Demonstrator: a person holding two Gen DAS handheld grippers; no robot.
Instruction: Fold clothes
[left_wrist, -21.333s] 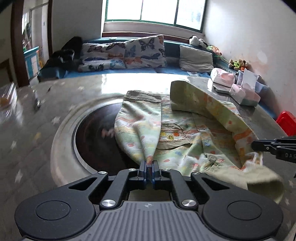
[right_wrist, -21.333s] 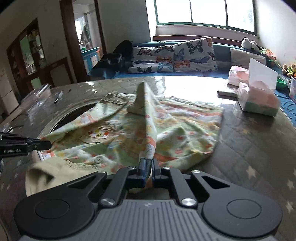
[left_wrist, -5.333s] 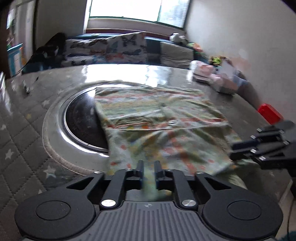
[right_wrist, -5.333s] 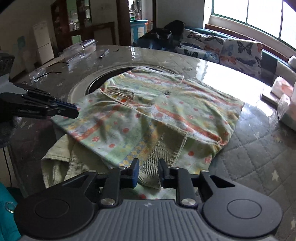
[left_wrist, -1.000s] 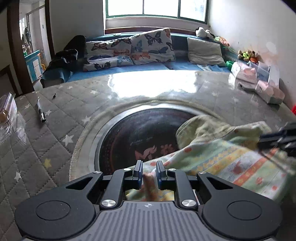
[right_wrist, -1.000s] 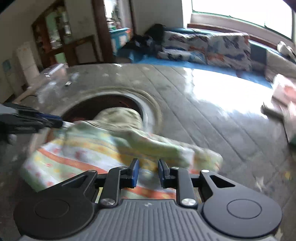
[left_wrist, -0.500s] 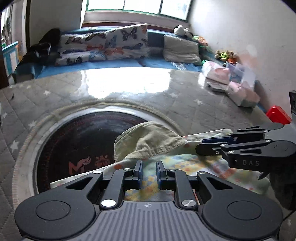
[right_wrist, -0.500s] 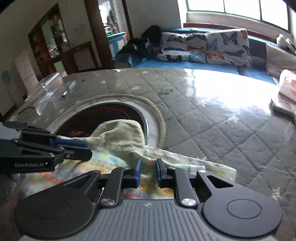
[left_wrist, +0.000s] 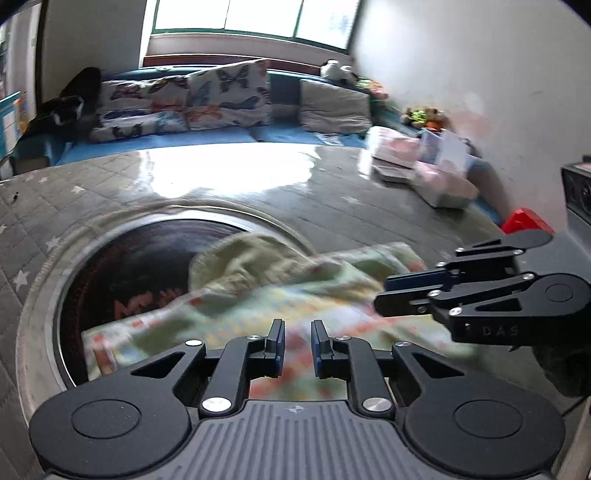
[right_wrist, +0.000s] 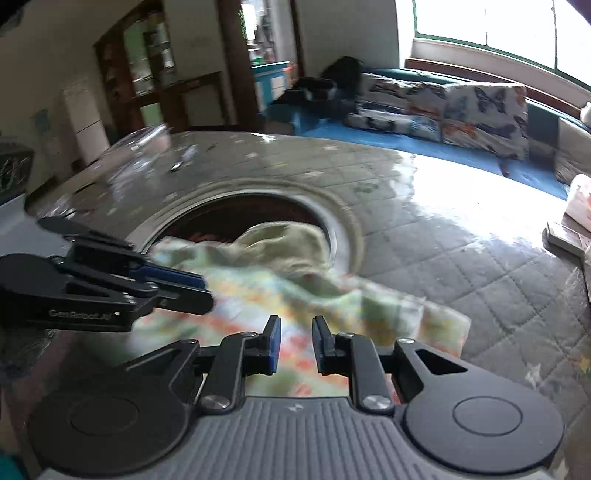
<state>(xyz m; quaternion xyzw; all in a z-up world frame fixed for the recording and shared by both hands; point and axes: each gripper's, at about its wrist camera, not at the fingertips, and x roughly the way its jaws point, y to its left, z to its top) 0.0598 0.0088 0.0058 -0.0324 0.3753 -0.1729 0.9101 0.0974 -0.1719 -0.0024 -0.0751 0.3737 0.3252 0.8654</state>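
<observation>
Claws first: left claw (left_wrist: 297, 341) stands slightly apart, nothing pinched; right claw (right_wrist: 295, 343) is opening, also clear of cloth. Garment (left_wrist: 258, 295) lies as a compact folded bundle on the counter (left_wrist: 369, 192), partly over its dark round inset (left_wrist: 129, 258). Folding appears largely done; at most tidying remains.

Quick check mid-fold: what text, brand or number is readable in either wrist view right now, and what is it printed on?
"DAS": on the side of the right gripper, left wrist view.
"GenRobot.AI": on the side of the left gripper, right wrist view, slightly blurred.
Marking on the dark round inset in the table: too blurred to read.
</observation>
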